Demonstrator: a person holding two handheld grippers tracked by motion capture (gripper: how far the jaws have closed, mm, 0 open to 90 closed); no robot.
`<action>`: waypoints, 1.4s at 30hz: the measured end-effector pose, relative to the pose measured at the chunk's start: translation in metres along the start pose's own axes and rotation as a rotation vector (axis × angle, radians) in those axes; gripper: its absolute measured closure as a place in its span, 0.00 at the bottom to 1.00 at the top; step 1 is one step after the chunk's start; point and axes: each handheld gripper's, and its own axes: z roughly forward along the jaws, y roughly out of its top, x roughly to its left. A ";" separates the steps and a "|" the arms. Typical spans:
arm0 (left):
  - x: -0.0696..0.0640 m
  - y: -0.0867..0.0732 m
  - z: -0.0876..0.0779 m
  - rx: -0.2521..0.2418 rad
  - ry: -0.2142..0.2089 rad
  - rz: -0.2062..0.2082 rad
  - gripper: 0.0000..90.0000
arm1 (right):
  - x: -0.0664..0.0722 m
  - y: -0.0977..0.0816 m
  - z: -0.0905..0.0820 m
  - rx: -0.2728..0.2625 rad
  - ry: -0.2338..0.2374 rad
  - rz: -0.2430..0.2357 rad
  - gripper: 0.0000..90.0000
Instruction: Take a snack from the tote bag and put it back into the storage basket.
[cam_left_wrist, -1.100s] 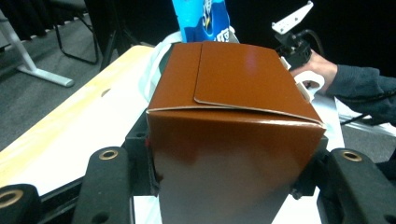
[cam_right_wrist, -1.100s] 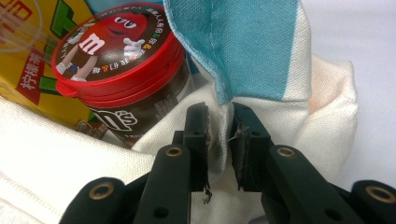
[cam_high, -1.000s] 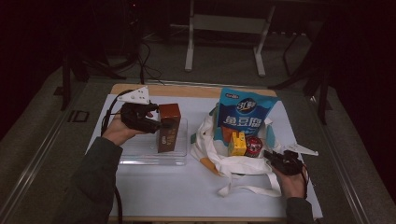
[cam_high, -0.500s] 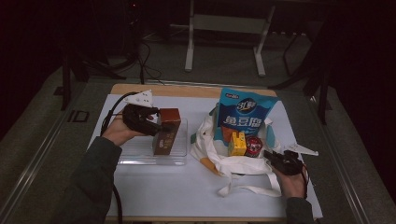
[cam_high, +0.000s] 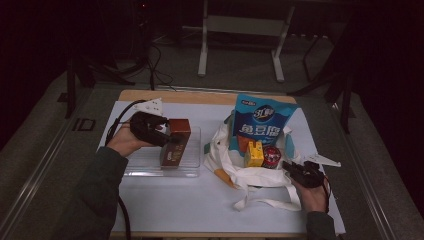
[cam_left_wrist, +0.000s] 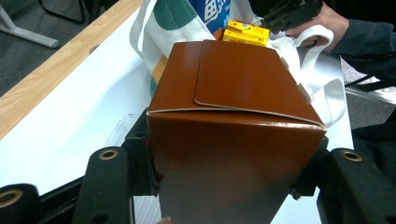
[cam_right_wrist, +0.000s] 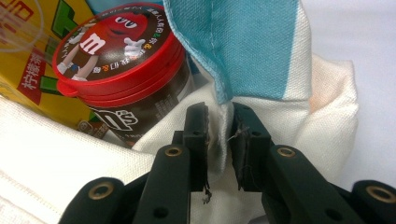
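High view: left gripper (cam_high: 167, 136), clamping the brown carton (cam_high: 176, 142), had lowered it upright into the clear tray (cam_high: 192, 167); right gripper (cam_high: 295, 170) pinched the tote bag (cam_high: 225, 150).

Brown carton (cam_high: 176, 142) upright over clear tray (cam_high: 192, 167) — white tote (cam_high: 240, 172) alongside.

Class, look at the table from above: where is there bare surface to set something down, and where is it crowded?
Free: the white table strip in front of the clear tray and tote bag, and the back edge behind the tray. Crowded: the bag, packed with a blue pouch, yellow box and red-lidded tub.
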 end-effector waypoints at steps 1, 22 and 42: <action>0.000 -0.001 0.000 0.004 0.001 -0.001 0.47 | 0.000 0.000 0.000 0.000 0.000 0.000 0.86; 0.005 -0.025 -0.019 0.071 0.060 -0.018 0.47 | 0.000 0.000 0.000 0.000 -0.002 -0.001 0.86; 0.008 -0.025 -0.002 0.148 0.043 -0.021 0.45 | 0.000 0.000 0.000 -0.002 0.001 -0.001 0.86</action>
